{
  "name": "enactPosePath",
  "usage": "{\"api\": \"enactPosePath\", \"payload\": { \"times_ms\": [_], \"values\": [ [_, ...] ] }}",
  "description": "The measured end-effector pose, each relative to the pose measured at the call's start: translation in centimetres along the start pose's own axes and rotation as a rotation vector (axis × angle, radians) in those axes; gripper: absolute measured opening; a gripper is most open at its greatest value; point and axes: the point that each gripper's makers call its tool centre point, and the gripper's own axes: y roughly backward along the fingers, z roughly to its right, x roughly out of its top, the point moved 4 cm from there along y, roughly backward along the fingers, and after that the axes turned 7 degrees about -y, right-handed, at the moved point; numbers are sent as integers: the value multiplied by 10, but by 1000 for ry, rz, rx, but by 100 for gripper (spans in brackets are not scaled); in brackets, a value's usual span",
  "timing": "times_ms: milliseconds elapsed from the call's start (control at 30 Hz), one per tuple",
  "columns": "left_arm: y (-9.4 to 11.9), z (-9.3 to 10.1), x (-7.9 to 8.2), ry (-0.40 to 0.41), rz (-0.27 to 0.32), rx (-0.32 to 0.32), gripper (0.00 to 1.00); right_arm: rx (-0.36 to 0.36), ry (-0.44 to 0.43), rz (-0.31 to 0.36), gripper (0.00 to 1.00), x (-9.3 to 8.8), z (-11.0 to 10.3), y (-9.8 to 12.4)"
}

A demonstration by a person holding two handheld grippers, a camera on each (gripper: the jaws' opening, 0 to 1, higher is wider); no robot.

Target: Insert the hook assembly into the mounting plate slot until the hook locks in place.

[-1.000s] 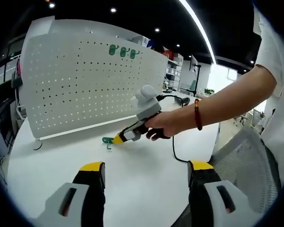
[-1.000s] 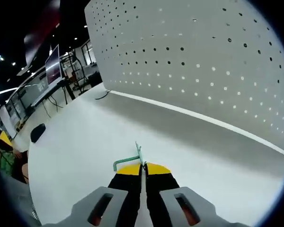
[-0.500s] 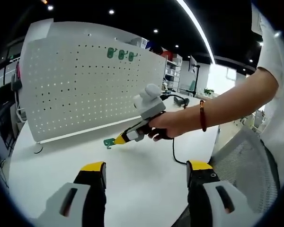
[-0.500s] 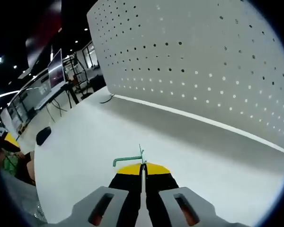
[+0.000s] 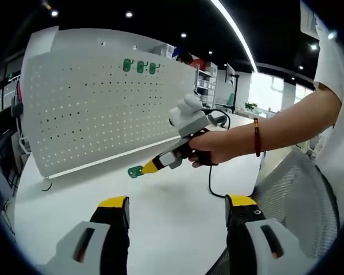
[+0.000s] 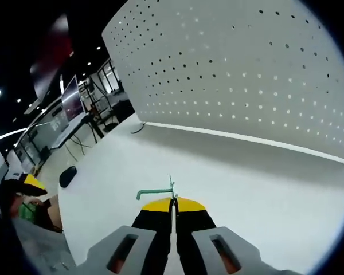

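Observation:
A white pegboard mounting plate (image 5: 97,97) (image 6: 246,80) stands upright on the white table. Three green hooks (image 5: 139,66) hang near its top edge. My right gripper (image 6: 173,201) is shut on a green hook (image 6: 156,192), whose bent arm sticks out to the left of the fingertips. In the left gripper view that same gripper (image 5: 144,168) is held in a person's hand above the table with the green hook (image 5: 135,171) at its tip, short of the plate. My left gripper (image 5: 176,209) stands open near the table's front with nothing between its jaws.
A black cable (image 5: 213,182) runs from the right gripper across the table. A mesh chair back (image 5: 298,195) stands at the right. A black mouse-like object (image 6: 67,176) lies on the table's far left. Desks and monitors (image 6: 69,94) stand beyond.
The right gripper has lifted the green hook off the table and carried it upward toward the pegboard. The left gripper has stayed open and still.

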Motion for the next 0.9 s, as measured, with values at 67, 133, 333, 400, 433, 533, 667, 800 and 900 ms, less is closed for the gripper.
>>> {"api": "enactPosePath", "payload": {
  "times_ms": [67,133,333,400,433,533,667,800,900],
  "values": [
    [1,2,2,-4,5,0,70,15,-29,13,0,-1,-5,4],
    [1,4,3,-12,4,-2,69,15,-35,23,0,-1,-7,8],
    [3,8,4,-50,-10,-4,69,29,-76,34,0,-2,-13,21],
    [3,10,4,-65,-17,-5,68,35,-92,50,0,-2,-16,26],
    [3,11,5,-70,-15,-3,68,42,-103,54,0,-2,-19,28],
    [4,12,6,-77,-14,-4,68,58,-105,63,0,-3,-25,34],
    [5,13,6,-84,-21,-1,65,88,-103,63,0,-6,-33,40],
    [8,14,4,-105,-36,1,63,105,-100,51,0,-10,-39,45],
    [11,12,2,-126,-60,5,59,117,-90,44,0,-12,-45,51]
  ]
}}
